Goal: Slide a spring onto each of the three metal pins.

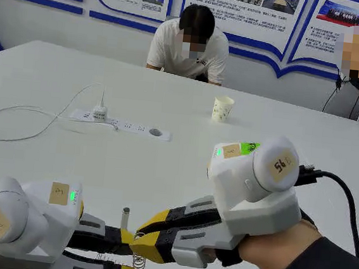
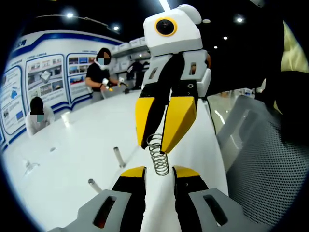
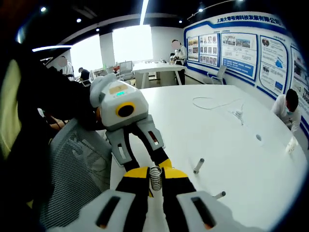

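Left gripper [image 2: 159, 174] at spring [image 2: 159, 157], threading step pending.
Right gripper [image 2: 155, 144] jaws clamped spring's top; left jaws flanked its lower end, grip indeterminate. Nearest pin [image 2: 119, 157] stood at 9 o'clock; bore likely needed centring over tip.

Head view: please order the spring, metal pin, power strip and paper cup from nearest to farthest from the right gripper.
From the right gripper:
1. Spring, in its jaws.
2. Metal pin, just left.
3. Power strip, mid-table.
4. Paper cup, far side.
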